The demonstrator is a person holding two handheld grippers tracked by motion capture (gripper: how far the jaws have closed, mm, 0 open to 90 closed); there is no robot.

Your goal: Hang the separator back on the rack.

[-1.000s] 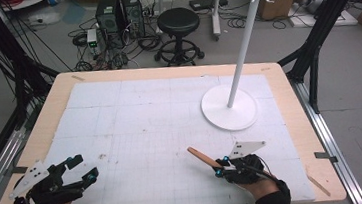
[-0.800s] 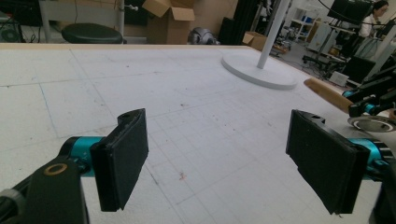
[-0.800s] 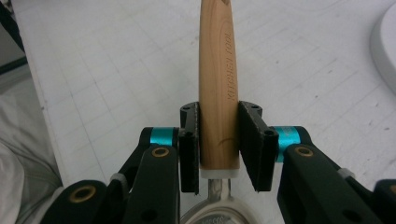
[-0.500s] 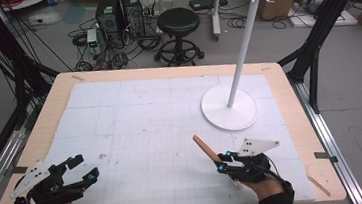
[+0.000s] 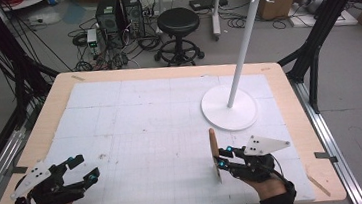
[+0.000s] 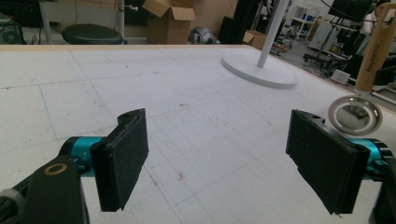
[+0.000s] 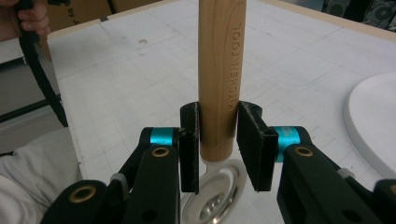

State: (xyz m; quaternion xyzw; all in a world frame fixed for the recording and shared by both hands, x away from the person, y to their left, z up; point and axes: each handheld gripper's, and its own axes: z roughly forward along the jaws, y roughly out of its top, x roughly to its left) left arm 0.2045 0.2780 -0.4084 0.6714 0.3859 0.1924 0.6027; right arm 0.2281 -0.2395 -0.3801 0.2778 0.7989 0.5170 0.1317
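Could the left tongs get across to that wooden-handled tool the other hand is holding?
Probably yes: the left tongs are open and the table between them and the wooden-handled tool looks bare. But the right tongs grip its handle low down, leaving only the upper handle free.

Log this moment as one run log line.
right gripper: shut on wooden-handled metal kitchen tool, upright | left gripper: open, empty, over white gridded table mat | white stand: untouched

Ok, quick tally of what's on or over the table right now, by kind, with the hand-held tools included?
Hand-held tools: 2, the left tool and the right tool
Wooden-handled kitchen utensils: 1, the utensil clamped in the right tool
White hanging stands: 1, the stand at the far right of the table
Total: 4
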